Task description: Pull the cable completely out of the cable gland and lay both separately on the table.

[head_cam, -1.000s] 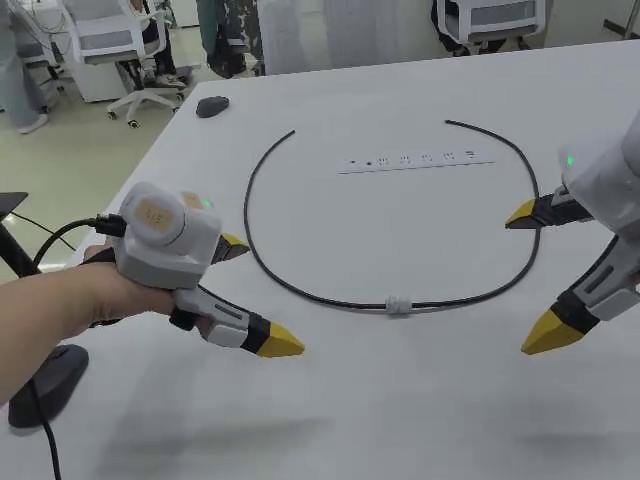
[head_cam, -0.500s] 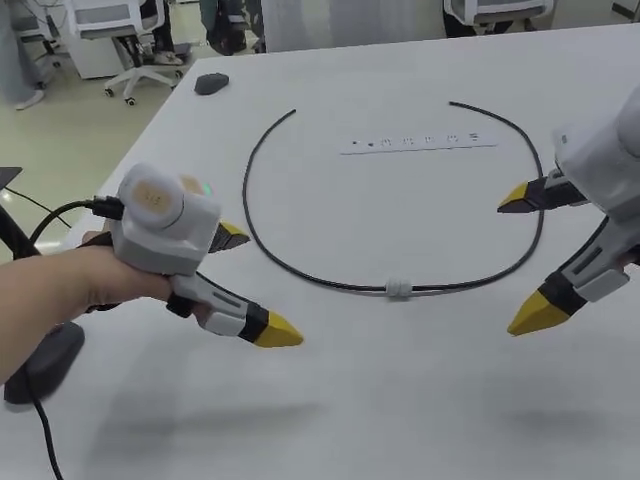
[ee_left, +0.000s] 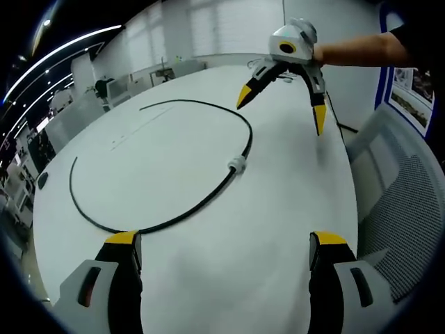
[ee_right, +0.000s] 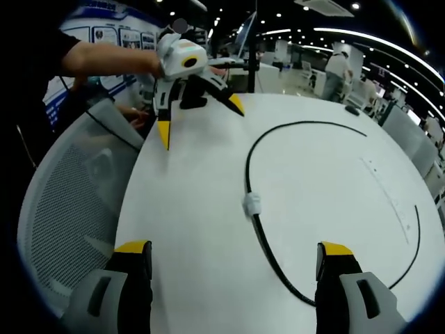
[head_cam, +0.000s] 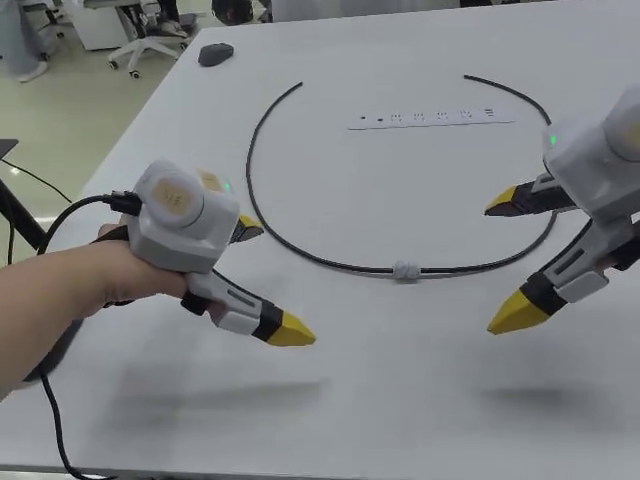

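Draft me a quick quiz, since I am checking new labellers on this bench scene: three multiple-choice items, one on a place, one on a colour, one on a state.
1. Where is the cable gland in relation to the cable?
A. Held in a claw, away from it
B. Lying apart from it at the far edge
C. Threaded on it, on the table between the two claws

2. What colour is the cable?
A. Red
B. Black
C. Yellow

3. How do the left claw and the right claw stand?
A. Both open, holding nothing
B. Both shut on the cable
C. One shut on the gland

Answers:
1 C: the head view shows the cable entering and leaving the gland.
2 B: it is a black line on the white top.
3 A: each gripper view shows its jaws wide apart with nothing between them.
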`<action>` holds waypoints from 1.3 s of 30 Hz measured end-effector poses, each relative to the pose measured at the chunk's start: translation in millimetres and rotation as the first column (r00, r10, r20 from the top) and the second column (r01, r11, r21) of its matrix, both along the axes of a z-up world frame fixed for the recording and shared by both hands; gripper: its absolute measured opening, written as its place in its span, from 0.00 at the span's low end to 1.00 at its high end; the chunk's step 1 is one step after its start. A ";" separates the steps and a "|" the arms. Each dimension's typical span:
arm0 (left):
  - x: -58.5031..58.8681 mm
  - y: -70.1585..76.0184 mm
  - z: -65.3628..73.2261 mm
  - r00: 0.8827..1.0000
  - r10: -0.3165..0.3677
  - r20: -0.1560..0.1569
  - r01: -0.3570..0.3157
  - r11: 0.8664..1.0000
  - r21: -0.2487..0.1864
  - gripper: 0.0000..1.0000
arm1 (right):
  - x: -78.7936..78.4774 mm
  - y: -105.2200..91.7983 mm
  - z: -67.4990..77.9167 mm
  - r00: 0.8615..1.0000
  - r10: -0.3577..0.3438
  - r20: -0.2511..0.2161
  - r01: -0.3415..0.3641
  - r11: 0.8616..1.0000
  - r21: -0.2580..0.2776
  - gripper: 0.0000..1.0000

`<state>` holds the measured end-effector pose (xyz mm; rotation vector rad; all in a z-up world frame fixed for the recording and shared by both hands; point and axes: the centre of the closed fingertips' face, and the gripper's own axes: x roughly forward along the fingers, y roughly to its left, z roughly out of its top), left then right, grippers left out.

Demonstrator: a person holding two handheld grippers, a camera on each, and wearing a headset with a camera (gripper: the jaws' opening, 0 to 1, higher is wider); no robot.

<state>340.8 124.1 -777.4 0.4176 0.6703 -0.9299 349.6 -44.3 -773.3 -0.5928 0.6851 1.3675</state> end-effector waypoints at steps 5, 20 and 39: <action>2.3 -4.3 -9.6 1.000 0.012 -0.024 -0.013 1.000 -0.026 1.00 | 5.6 4.9 -10.5 1.000 0.014 0.004 -0.013 1.000 -0.010 0.89; 0.1 -4.1 -15.3 0.999 0.007 -0.033 -0.009 0.999 -0.045 1.00 | 20.5 44.1 -36.9 0.999 0.039 -0.010 -0.039 0.998 0.043 0.52; -10.4 -21.0 -16.3 0.999 0.010 -0.044 -0.014 0.996 -0.083 1.00 | 27.5 61.5 -46.0 0.995 0.093 0.026 -0.094 0.995 0.046 0.08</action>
